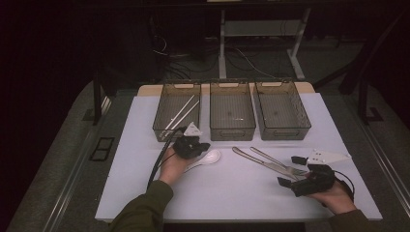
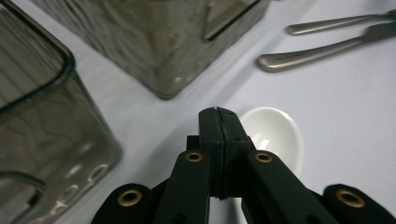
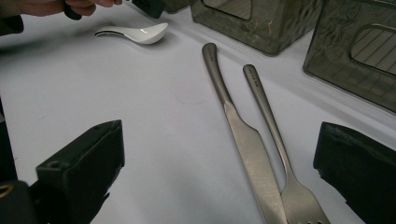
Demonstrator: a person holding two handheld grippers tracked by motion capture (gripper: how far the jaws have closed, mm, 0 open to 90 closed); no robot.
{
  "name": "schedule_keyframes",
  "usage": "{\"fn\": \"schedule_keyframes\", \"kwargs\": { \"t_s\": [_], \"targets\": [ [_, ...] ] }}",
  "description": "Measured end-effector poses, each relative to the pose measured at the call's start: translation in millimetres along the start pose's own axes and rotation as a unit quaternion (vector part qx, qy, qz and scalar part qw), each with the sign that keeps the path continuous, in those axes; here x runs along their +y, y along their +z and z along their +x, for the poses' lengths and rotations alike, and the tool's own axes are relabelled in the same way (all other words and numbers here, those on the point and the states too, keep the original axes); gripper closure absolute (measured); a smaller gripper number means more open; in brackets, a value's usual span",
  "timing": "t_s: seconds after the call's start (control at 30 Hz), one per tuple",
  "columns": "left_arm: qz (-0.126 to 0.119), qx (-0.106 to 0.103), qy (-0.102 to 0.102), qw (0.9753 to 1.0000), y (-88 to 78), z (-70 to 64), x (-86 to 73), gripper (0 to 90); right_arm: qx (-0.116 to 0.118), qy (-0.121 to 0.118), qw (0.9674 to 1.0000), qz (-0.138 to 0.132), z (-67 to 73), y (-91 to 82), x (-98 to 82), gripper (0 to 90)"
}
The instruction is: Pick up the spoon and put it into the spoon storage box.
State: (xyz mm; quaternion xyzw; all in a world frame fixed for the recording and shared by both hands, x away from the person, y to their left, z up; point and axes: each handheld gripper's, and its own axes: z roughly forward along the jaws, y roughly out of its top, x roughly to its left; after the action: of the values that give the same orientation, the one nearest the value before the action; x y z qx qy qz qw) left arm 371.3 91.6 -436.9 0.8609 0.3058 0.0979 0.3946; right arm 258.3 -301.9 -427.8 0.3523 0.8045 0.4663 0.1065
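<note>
Left tongs (image 2: 218,114) fully closed, nothing between the jaws, tips just above the white spoon (image 2: 275,135). Spoon lies on the tabletop (image 1: 232,193), just in front of the left bin (image 1: 177,111). Right tongs (image 3: 219,154) spread wide, empty, over knife (image 3: 243,140) and fork (image 3: 275,140), right of the spoon.

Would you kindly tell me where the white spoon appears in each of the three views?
High view: the white spoon lies left of centre on the table, just right of the left gripper.
Left gripper view: its bowl sits lower centre, right behind the shut fingers.
Right gripper view: upper left.
Shared landmark: the steel knife.
</note>
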Motion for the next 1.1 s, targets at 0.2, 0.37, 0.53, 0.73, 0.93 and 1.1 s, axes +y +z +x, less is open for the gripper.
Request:
{"fn": "schedule_keyframes", "kwargs": {
  "t_s": [0.2,0.37,0.53,0.73,0.93,1.1],
  "targets": [
    [0.022,-0.010,-0.001,0.9997,12.0,-0.2,2.6,88.9,0.000,0.000,1.0000,-0.002,-0.7,-0.7,-0.2,1.9],
    [0.030,-0.022,0.008,0.9993,15.5,-4.3,3.8,89.0,0.001,-0.001,1.0000,-0.003,-0.4,-0.7,-0.2,1.9],
    [0.029,-0.036,0.011,0.9988,14.8,-3.4,4.3,89.0,0.000,0.000,1.0000,-0.003,-0.4,-0.7,0.0,1.9],
    [0.028,-0.056,0.007,0.9980,13.1,-6.2,5.0,89.0,0.000,0.000,1.0000,-0.003,-0.6,-1.1,-0.1,1.9],
    [0.054,-0.064,0.033,0.9959,20.0,-16.3,4.8,89.0,-0.001,0.000,1.0000,-0.004,-0.6,-1.4,-0.1,1.9],
    [0.048,-0.059,0.029,0.9967,18.7,-15.5,5.6,89.0,-0.001,-0.001,1.0000,-0.004,-1.0,-1.7,-0.1,1.9]
  ]
}}
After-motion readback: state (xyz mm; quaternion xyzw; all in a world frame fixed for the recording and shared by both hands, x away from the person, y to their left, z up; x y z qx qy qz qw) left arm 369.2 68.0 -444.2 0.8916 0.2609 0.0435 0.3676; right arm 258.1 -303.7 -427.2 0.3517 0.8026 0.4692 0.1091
